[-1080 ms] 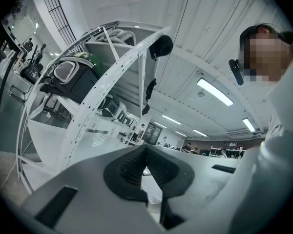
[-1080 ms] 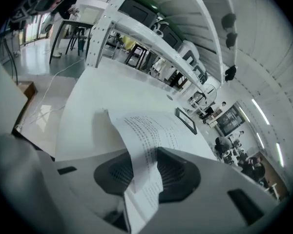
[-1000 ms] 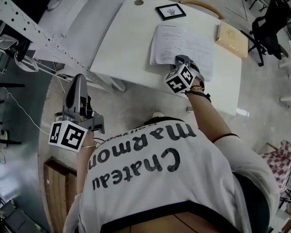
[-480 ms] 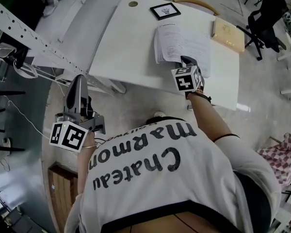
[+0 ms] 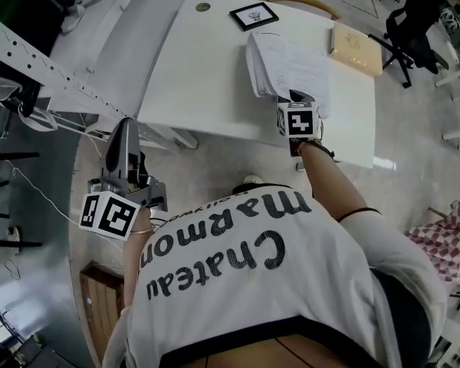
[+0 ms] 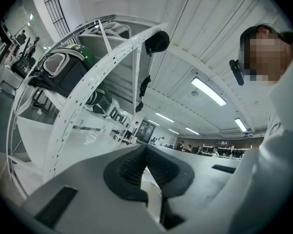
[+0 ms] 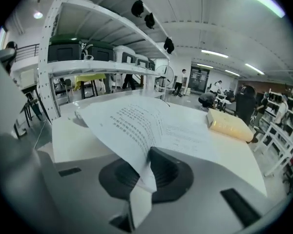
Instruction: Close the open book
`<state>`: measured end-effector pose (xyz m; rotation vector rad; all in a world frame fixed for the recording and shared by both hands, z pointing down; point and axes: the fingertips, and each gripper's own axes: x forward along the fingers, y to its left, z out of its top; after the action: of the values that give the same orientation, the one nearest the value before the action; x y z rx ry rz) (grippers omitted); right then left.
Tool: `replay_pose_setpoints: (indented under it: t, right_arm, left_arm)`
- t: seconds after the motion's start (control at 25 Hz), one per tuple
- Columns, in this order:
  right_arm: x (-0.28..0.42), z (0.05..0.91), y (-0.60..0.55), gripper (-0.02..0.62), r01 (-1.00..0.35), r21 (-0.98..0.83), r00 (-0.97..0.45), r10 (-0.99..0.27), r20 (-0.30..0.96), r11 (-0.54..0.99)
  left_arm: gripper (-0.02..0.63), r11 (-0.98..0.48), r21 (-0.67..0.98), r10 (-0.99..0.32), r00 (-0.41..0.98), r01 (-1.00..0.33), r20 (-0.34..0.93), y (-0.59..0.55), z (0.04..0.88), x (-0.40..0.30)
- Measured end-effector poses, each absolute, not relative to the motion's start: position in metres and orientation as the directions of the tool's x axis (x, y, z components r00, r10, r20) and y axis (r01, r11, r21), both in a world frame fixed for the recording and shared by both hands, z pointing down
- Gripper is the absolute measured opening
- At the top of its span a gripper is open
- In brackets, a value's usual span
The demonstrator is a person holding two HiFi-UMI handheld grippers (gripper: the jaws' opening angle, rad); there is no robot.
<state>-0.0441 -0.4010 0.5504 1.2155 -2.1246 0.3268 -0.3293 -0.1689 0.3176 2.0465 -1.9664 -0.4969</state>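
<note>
White book page [image 7: 136, 123] is sitting pinched in the right gripper [image 7: 147, 155], its jaws having just been closing. Only the head view is showing the shirt [image 5: 238, 282] lettering, "Chateau Marmon".

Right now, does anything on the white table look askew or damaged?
A printed white page of the open book is lifted and buckled at its edge, pinched in the right gripper, whose jaws have just been closing on it. Nothing else stands out.

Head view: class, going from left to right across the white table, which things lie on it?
A small round disc → framed picture → open book → closed tan book.
</note>
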Motion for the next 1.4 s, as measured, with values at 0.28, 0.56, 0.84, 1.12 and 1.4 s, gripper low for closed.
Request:
replay_pose_setpoints:
  t: [0.28, 0.56, 0.84, 1.12, 1.4]
  right_arm:
    - [-0.037, 0.557, -0.402, 0.054, -0.865, 0.050, -0.345, -0.664, 0.663, 0.499]
    - [-0.031, 0.560, -0.402, 0.054, -0.893, -0.032, -0.357, -0.665, 0.656, 0.448]
    - [-0.027, 0.564, -0.403, 0.055, -0.906, -0.080, -0.360, -0.654, 0.665, 0.416]
    - [-0.025, 0.567, -0.405, 0.057, -0.912, -0.119, -0.367, -0.652, 0.663, 0.393]
    - [-0.019, 0.568, -0.406, 0.055, -0.918, -0.176, -0.377, -0.644, 0.665, 0.355]
  left_arm:
    - [0.023, -0.051, 0.418, -0.998, 0.028, -0.907, -0.061, -0.172, 0.320, -0.330]
    - [0.023, -0.044, 0.419, -0.998, 0.021, -0.907, -0.059, -0.171, 0.321, -0.332]
    - [0.023, -0.042, 0.422, -0.998, 0.020, -0.906, -0.056, -0.170, 0.323, -0.333]
    - [0.023, -0.042, 0.422, -0.998, 0.021, -0.905, -0.053, -0.172, 0.324, -0.333]
    - [0.023, -0.041, 0.420, -0.998, 0.020, -0.907, -0.055, -0.172, 0.322, -0.333]
